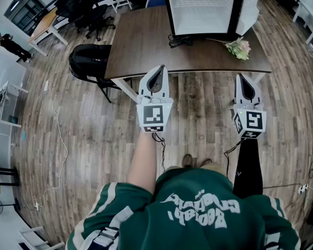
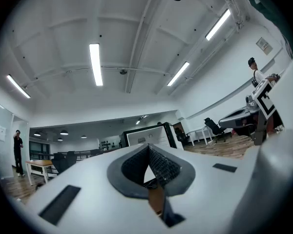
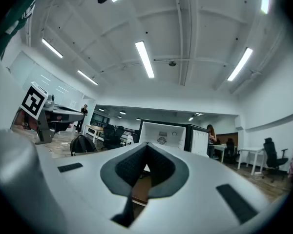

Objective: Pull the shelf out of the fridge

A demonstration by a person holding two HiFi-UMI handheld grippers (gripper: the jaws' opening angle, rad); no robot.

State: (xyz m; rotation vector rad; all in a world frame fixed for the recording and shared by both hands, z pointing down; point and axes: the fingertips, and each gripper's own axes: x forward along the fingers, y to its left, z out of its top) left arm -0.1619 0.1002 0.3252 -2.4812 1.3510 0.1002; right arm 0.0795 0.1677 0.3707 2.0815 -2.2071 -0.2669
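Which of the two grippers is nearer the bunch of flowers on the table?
The right gripper: in the head view it sits almost directly below the flowers, near the table edge, while the left gripper is well off to the left.

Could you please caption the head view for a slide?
Shut, empty left tongs and right tongs held short of the open fridge on the brown table.

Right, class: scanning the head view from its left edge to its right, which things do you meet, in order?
A standing person in black clothes → black backpack by the table → white left gripper with its marker cube → white right gripper with its marker cube.
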